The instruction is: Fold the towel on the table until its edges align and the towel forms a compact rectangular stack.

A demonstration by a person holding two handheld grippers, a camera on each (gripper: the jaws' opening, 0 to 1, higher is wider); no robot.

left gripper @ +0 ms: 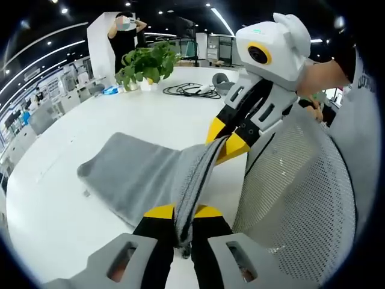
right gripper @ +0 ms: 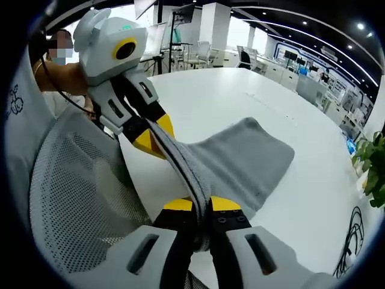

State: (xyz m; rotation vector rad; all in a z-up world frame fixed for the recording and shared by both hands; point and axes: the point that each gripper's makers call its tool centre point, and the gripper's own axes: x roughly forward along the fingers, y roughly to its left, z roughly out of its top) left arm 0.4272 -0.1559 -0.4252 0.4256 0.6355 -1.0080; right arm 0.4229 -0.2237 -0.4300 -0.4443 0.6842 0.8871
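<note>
A grey towel (left gripper: 135, 174) lies on the white table (left gripper: 90, 120), its near edge lifted and stretched taut between both grippers. My left gripper (left gripper: 183, 212) is shut on one corner of that edge, the cloth bunched between its yellow-tipped jaws. The right gripper (left gripper: 224, 143) comes in from the right, shut on the other corner. In the right gripper view the same towel (right gripper: 240, 159) spreads over the table (right gripper: 228, 96); my right gripper (right gripper: 201, 208) pinches its edge, and the left gripper (right gripper: 157, 139) holds the far end of the taut fold.
A grey mesh chair back (left gripper: 301, 192) (right gripper: 78, 198) stands at the table's near edge beside both grippers. A potted plant (left gripper: 147, 65) and a coiled black cable (left gripper: 192, 90) sit at the table's far side. A person (left gripper: 123, 36) stands beyond.
</note>
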